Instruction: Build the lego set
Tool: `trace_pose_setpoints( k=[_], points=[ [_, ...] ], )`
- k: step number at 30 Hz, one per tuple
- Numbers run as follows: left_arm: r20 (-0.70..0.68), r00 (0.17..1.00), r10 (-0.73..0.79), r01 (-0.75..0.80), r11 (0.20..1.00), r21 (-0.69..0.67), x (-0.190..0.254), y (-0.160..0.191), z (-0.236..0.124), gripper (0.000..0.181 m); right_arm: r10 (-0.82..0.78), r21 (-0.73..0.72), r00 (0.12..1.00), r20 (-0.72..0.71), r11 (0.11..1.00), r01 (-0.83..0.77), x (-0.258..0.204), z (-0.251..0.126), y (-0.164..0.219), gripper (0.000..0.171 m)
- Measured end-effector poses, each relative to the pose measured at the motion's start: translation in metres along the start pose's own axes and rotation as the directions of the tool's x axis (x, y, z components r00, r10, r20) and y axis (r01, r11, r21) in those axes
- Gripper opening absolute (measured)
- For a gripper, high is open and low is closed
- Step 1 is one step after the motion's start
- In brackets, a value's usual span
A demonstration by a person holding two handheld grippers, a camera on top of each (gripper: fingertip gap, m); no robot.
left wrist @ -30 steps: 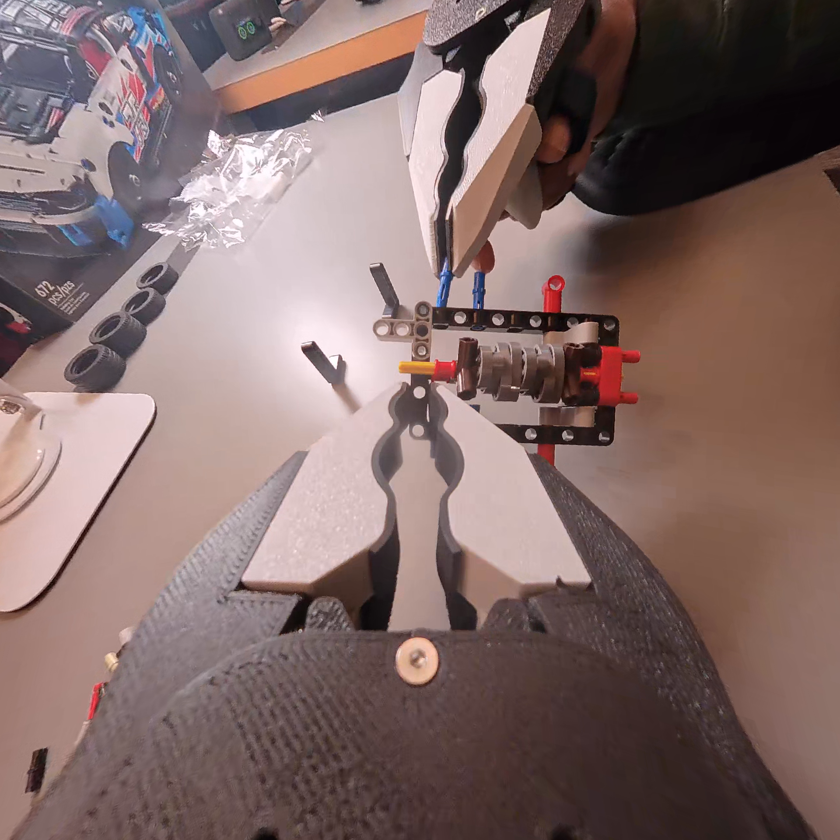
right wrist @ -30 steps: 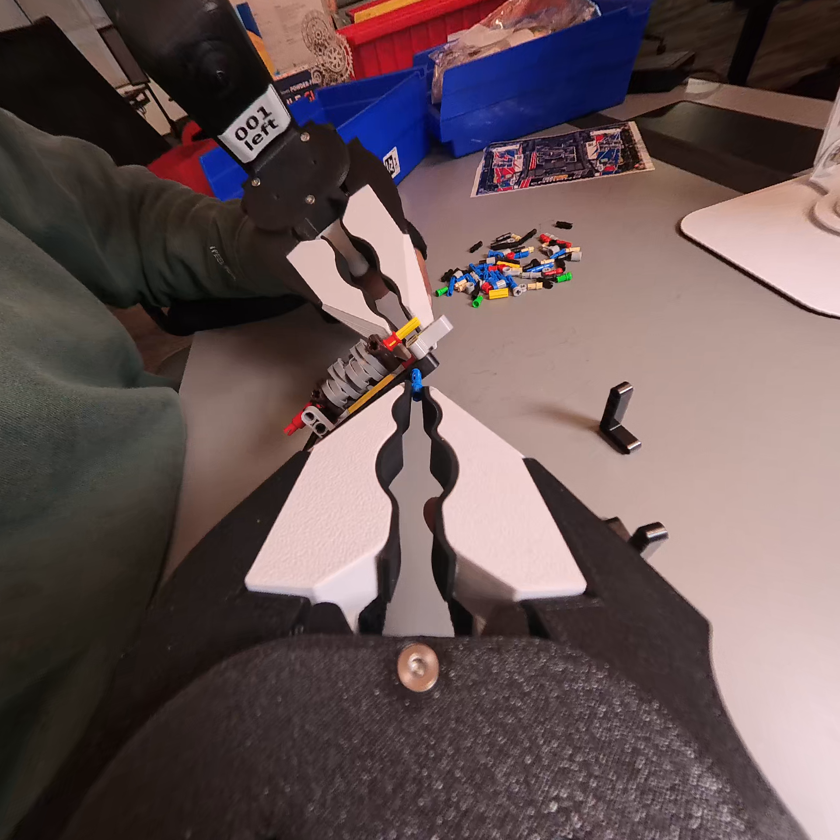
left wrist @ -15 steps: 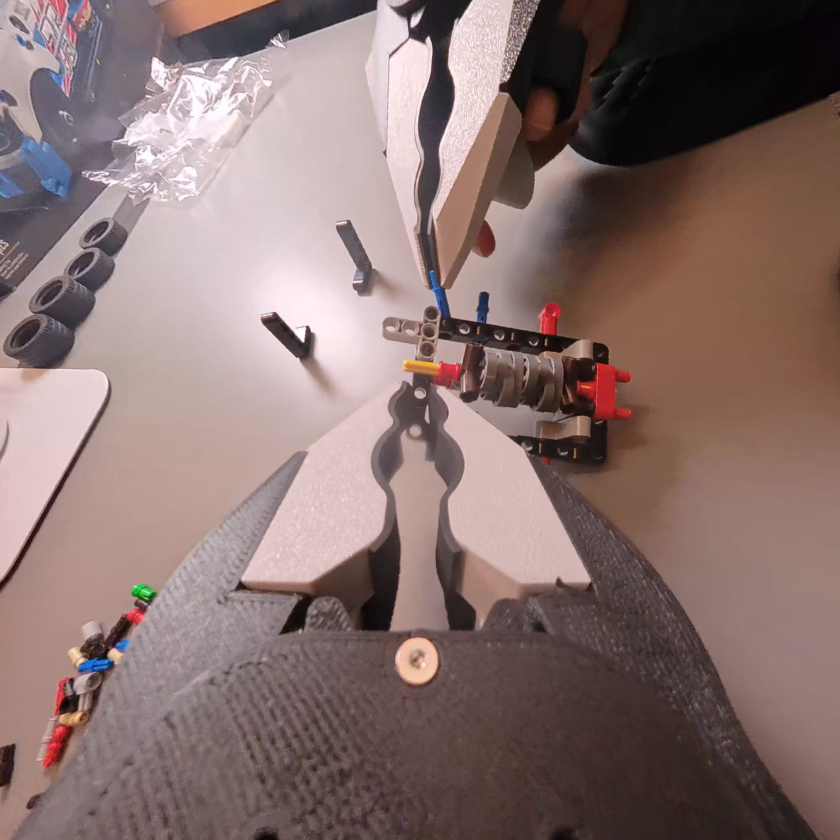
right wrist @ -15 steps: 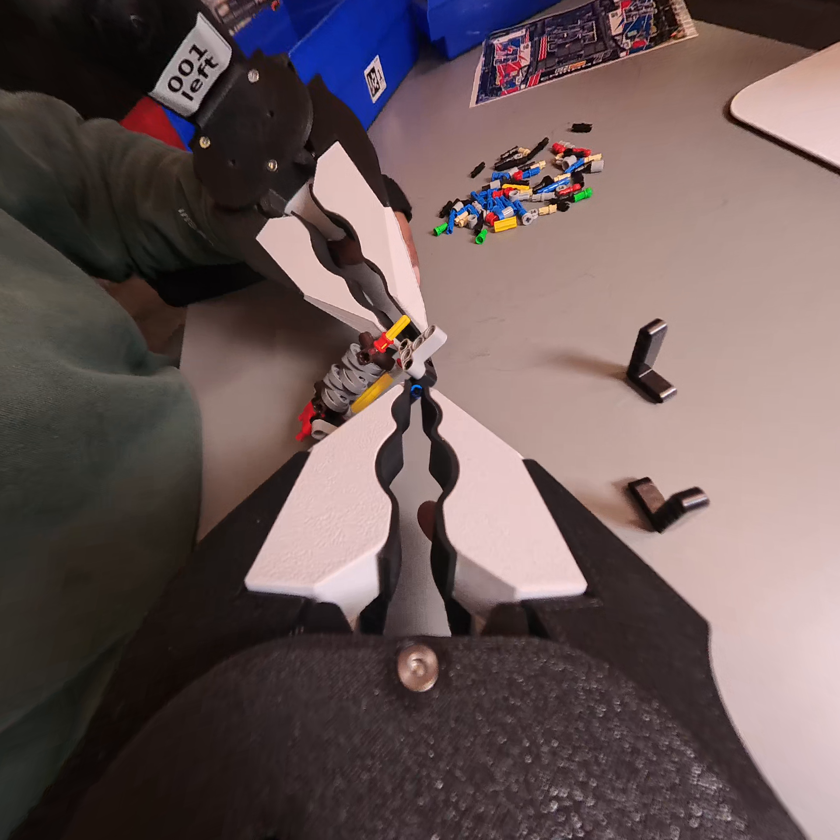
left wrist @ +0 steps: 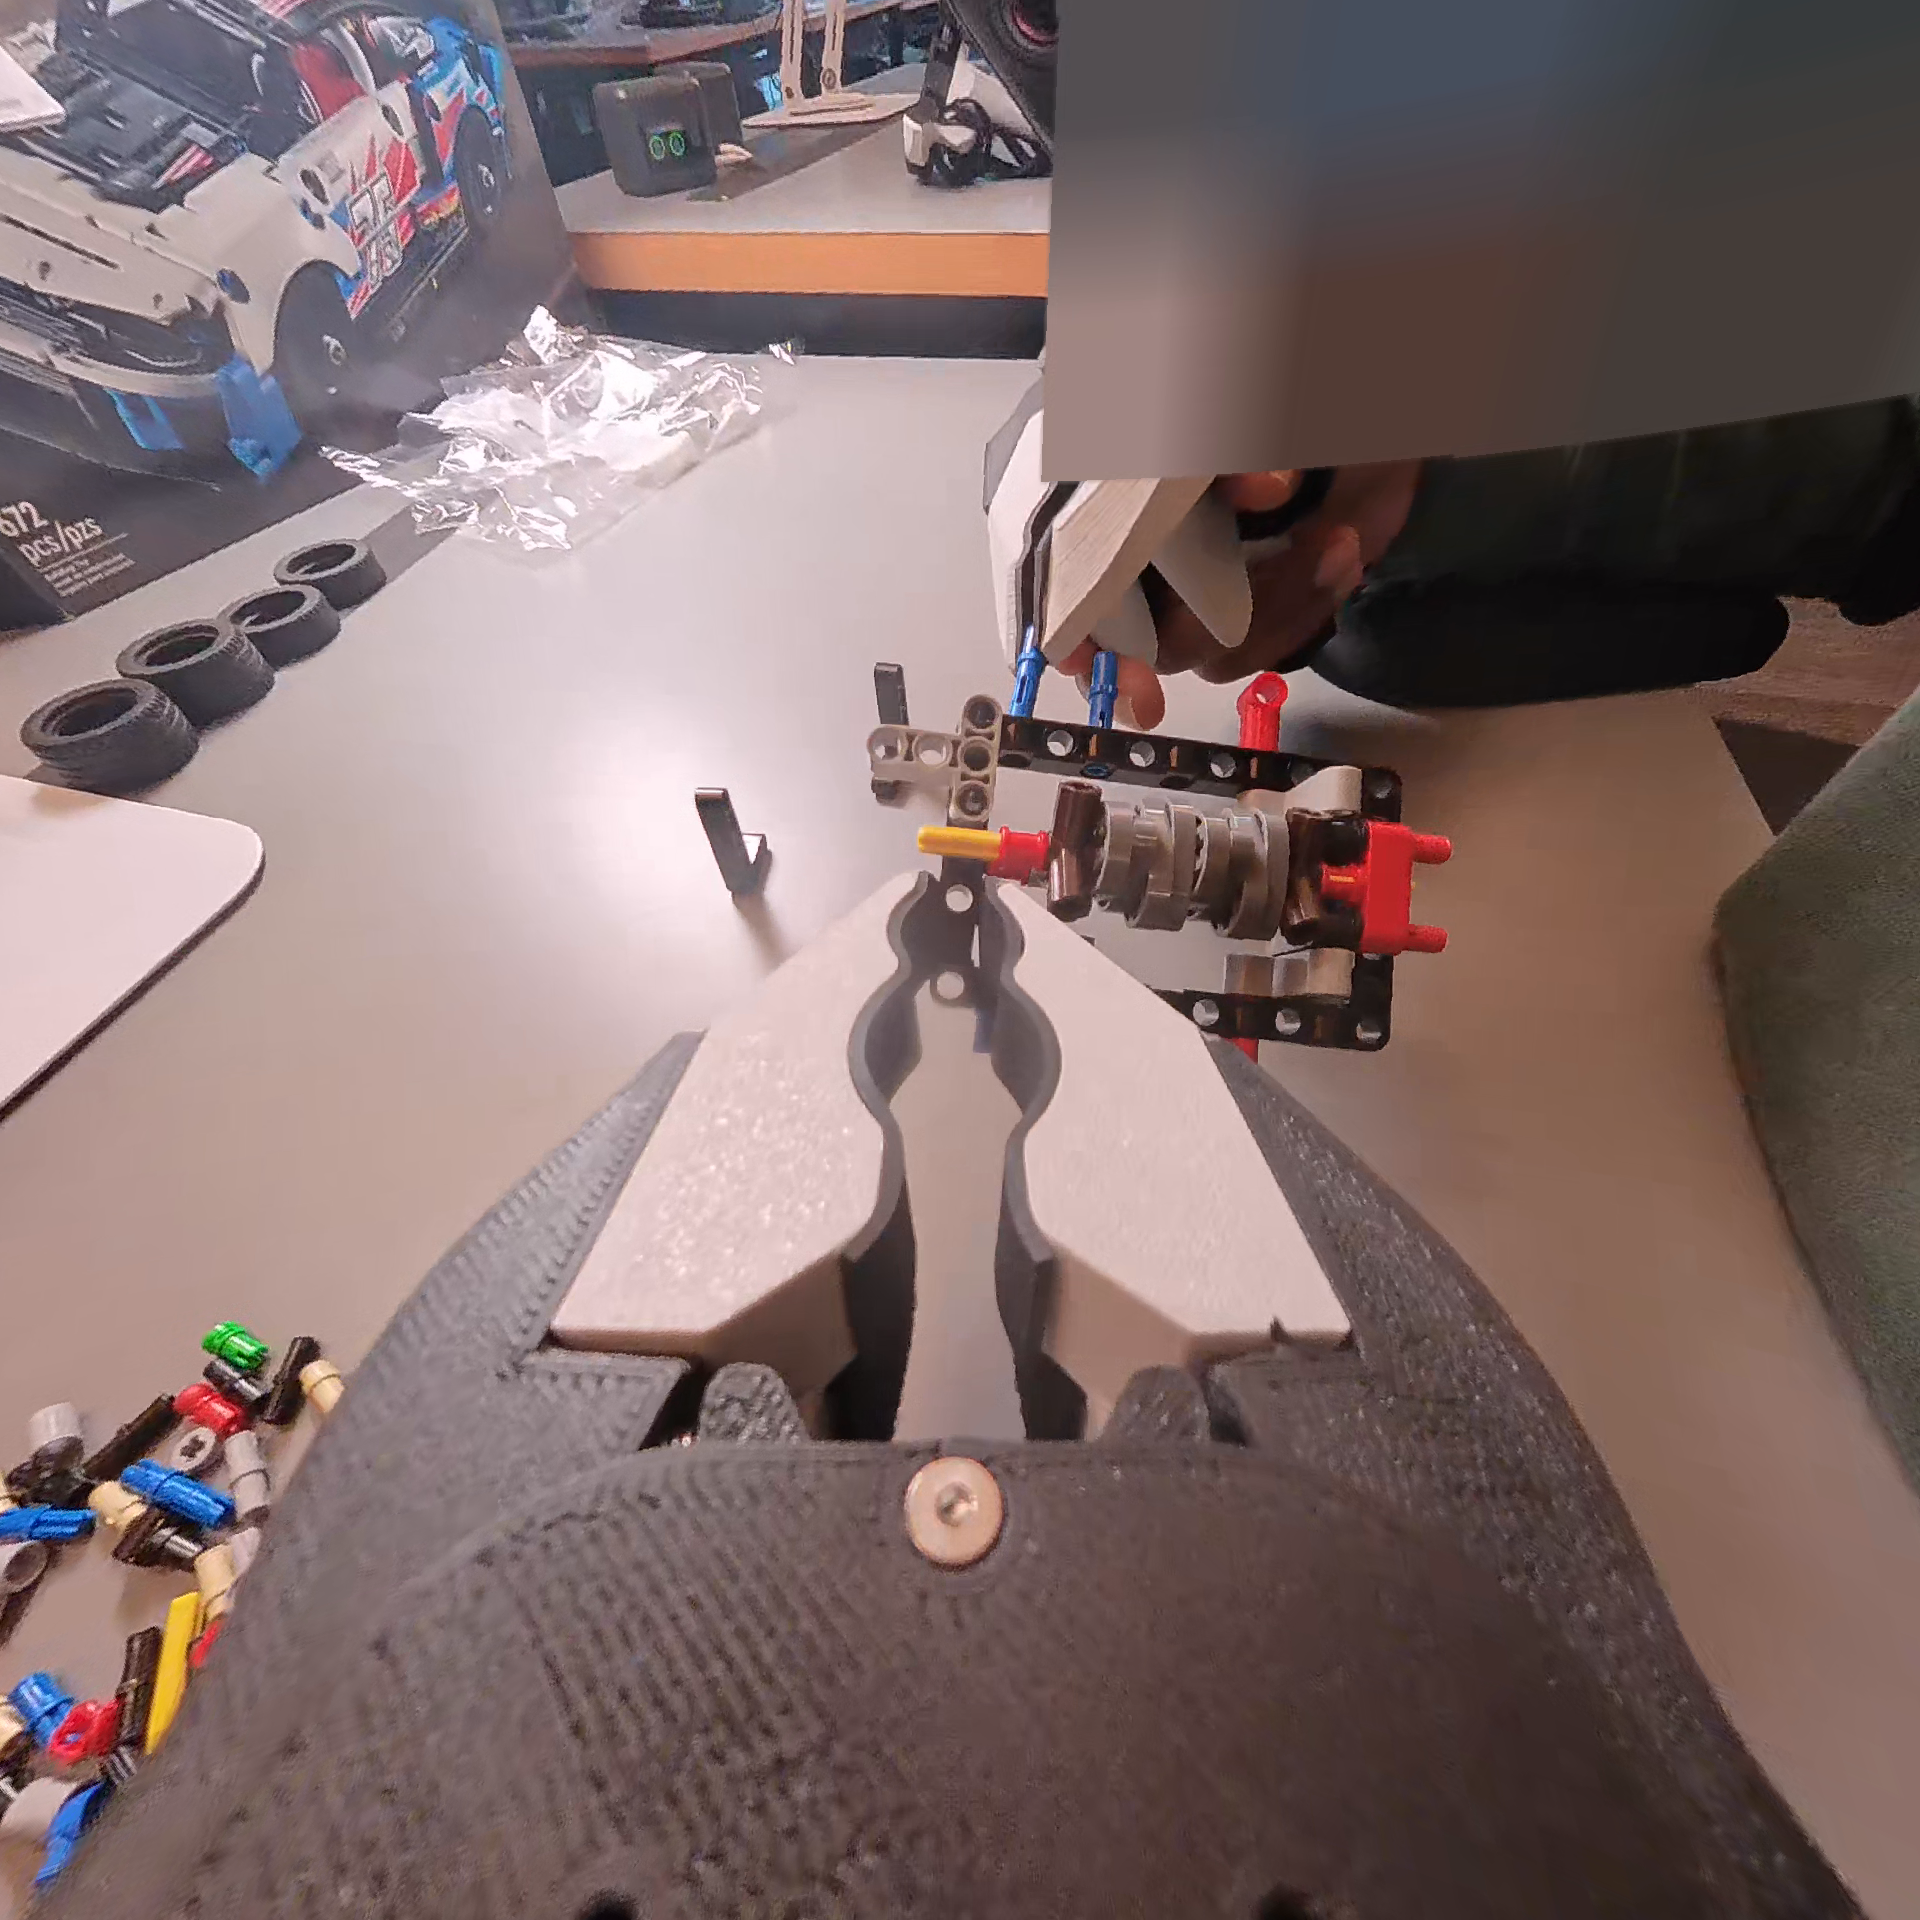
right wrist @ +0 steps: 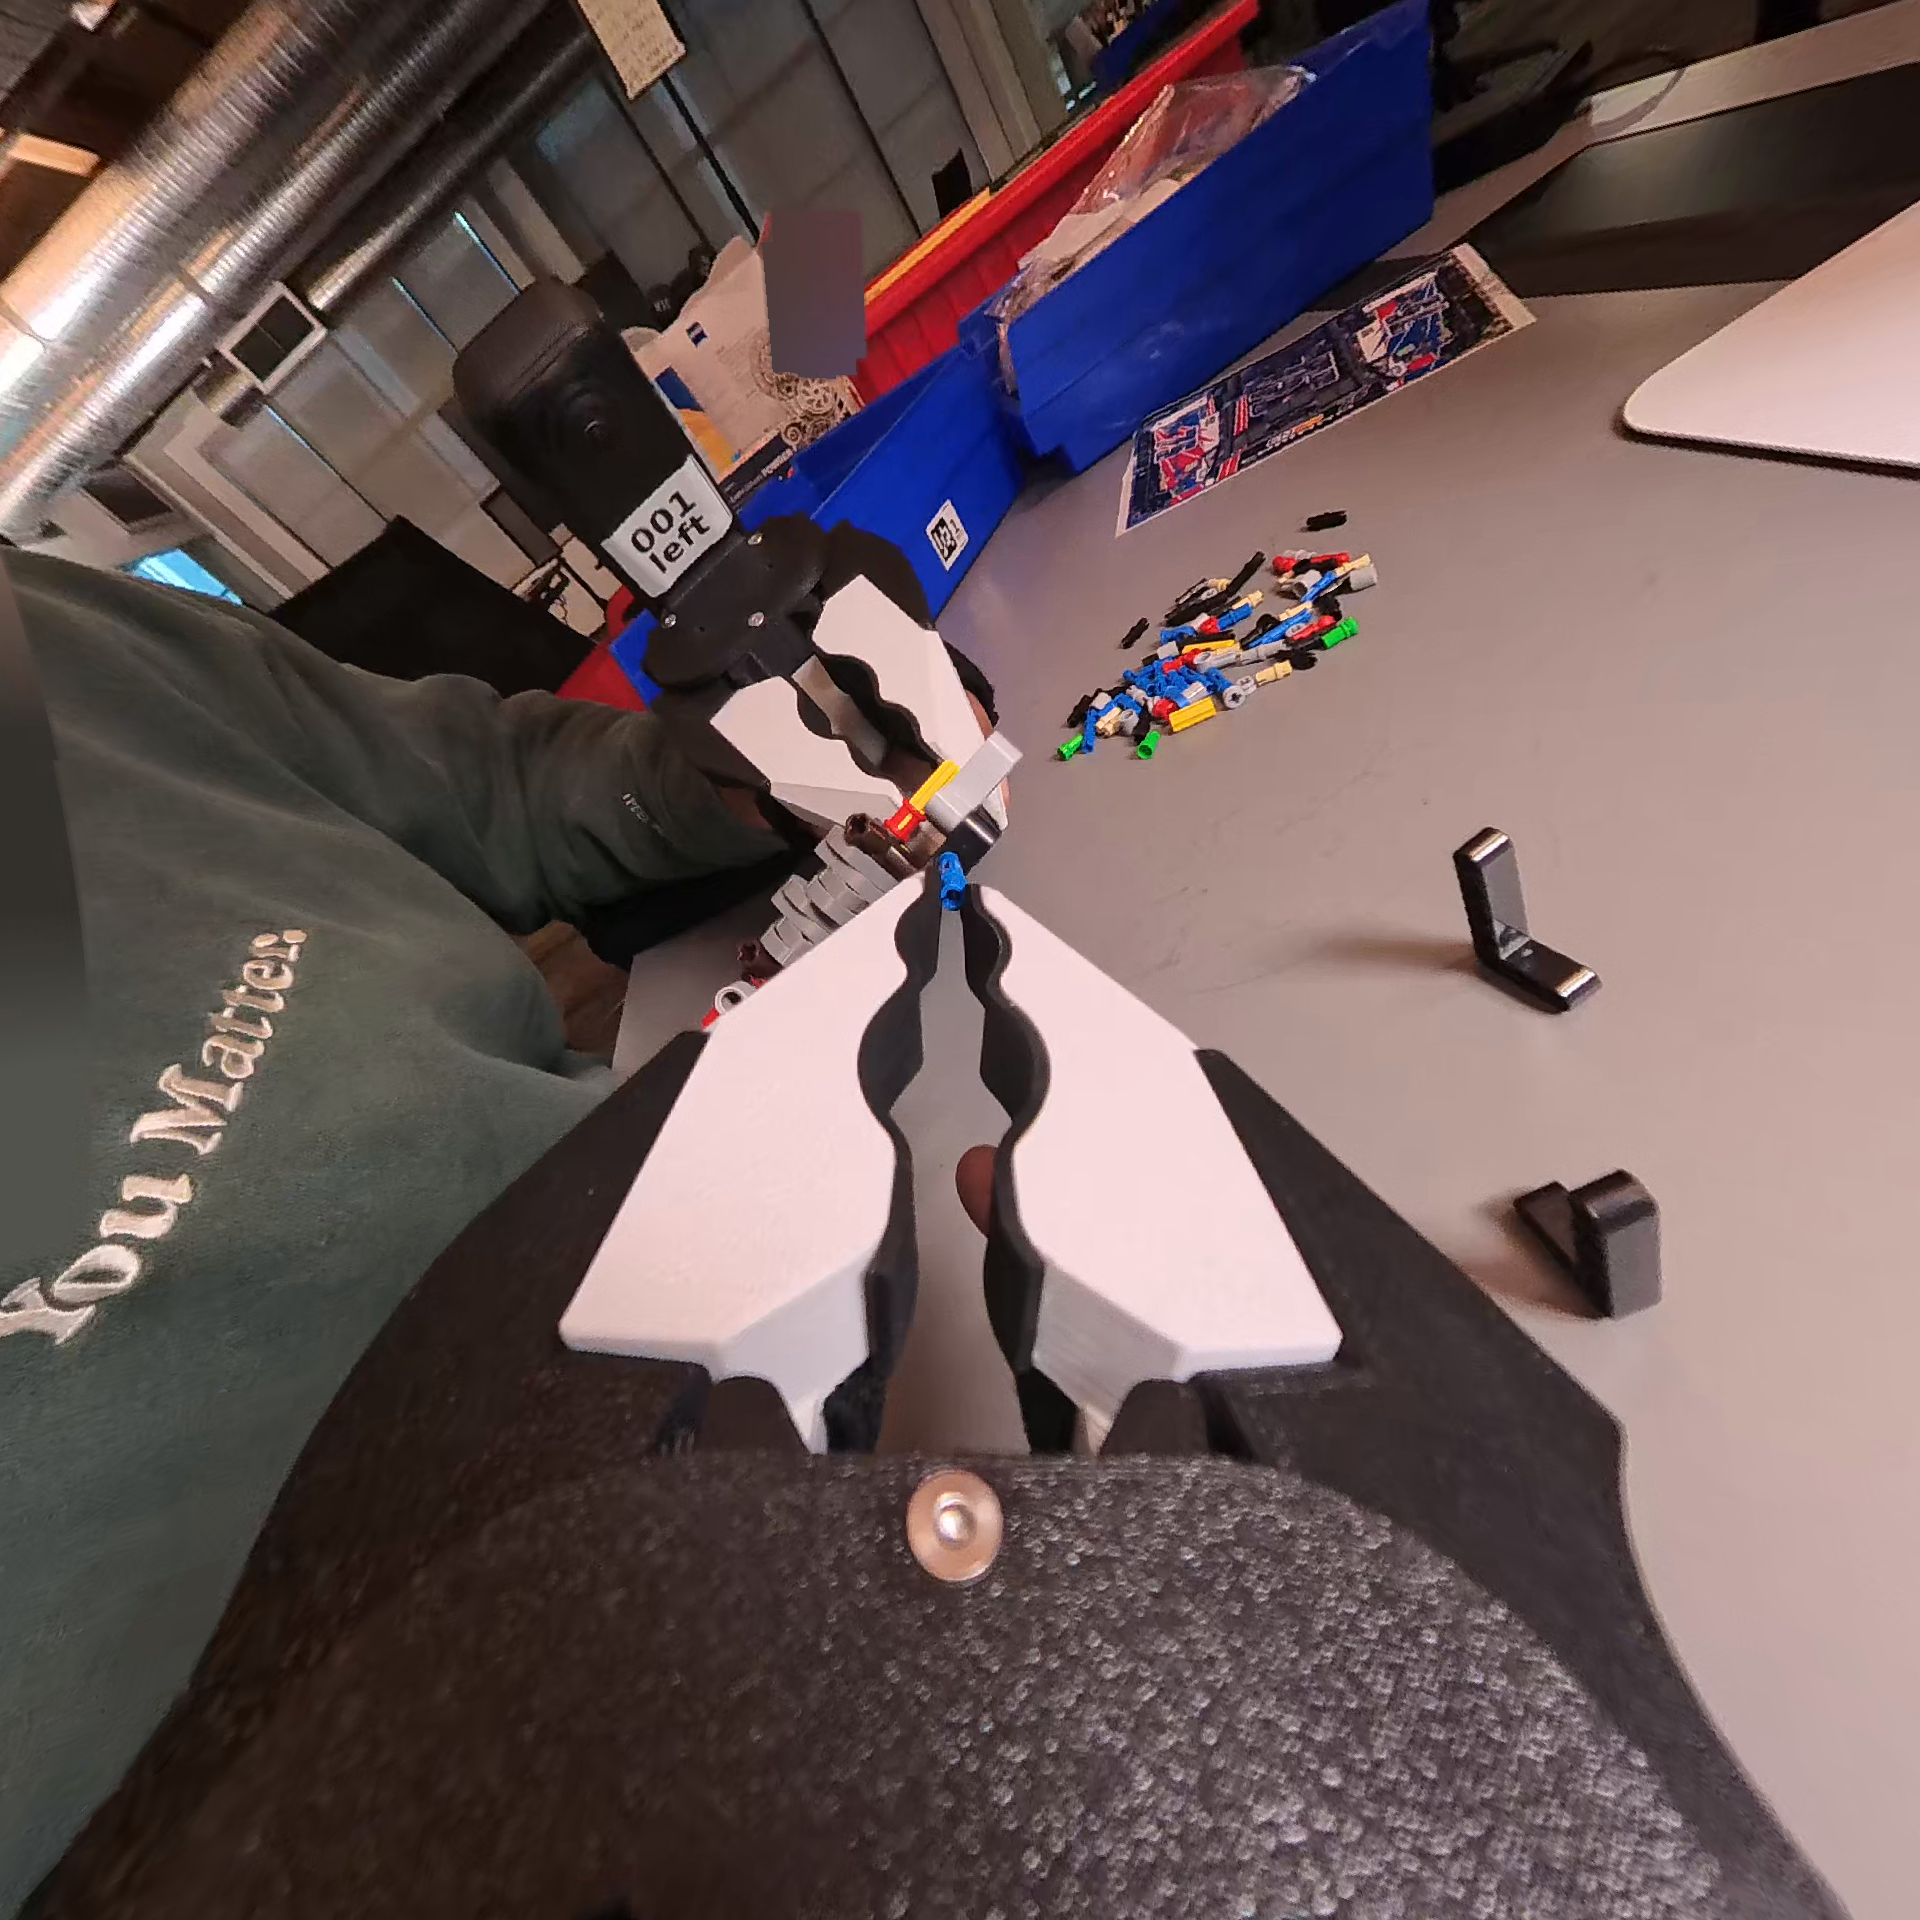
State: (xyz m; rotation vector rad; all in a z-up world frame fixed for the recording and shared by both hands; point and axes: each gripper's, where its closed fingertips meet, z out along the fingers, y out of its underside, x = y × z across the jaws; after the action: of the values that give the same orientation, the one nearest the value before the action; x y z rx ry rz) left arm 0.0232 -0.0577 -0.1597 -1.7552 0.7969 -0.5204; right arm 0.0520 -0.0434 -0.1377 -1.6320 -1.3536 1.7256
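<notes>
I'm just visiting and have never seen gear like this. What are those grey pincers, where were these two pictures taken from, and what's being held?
They are hand-held grippers, one in each of a person's hands, each with a camera looking along its two fingers. One picture comes from the left gripper, the other from the right gripper. The left one is shut on a half-built lego frame, black beams around grey gears. The right one pinches a blue pin at the frame's edge. On the grey table lie a pile of small coloured pieces, four tyres, two black angle pieces, crumpled plastic wrap and the set's box.
</notes>
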Motion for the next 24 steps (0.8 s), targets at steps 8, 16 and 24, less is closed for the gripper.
trace_pose_setpoints(
  k=[8, 16, 24],
  points=[
    [-0.001, 0.998, 0.067, -0.067, 0.996, -0.065, 0.006, 0.010, 0.005, 0.005, -0.279, -0.168, 0.955, -0.104, 0.951, 0.260, -0.002, -0.001, 0.011, 0.002],
    [-0.010, 0.984, 0.180, -0.180, 0.974, -0.139, 0.014, 0.019, 0.012, 0.006, -0.282, -0.304, 0.955, -0.098, 0.922, 0.241, -0.002, -0.005, 0.027, 0.001],
    [-0.015, 0.995, 0.102, -0.103, 0.987, -0.121, 0.013, 0.017, 0.012, 0.005, -0.287, -0.315, 0.953, -0.099, 0.917, 0.244, -0.001, -0.006, 0.030, 0.002]
  ],
)
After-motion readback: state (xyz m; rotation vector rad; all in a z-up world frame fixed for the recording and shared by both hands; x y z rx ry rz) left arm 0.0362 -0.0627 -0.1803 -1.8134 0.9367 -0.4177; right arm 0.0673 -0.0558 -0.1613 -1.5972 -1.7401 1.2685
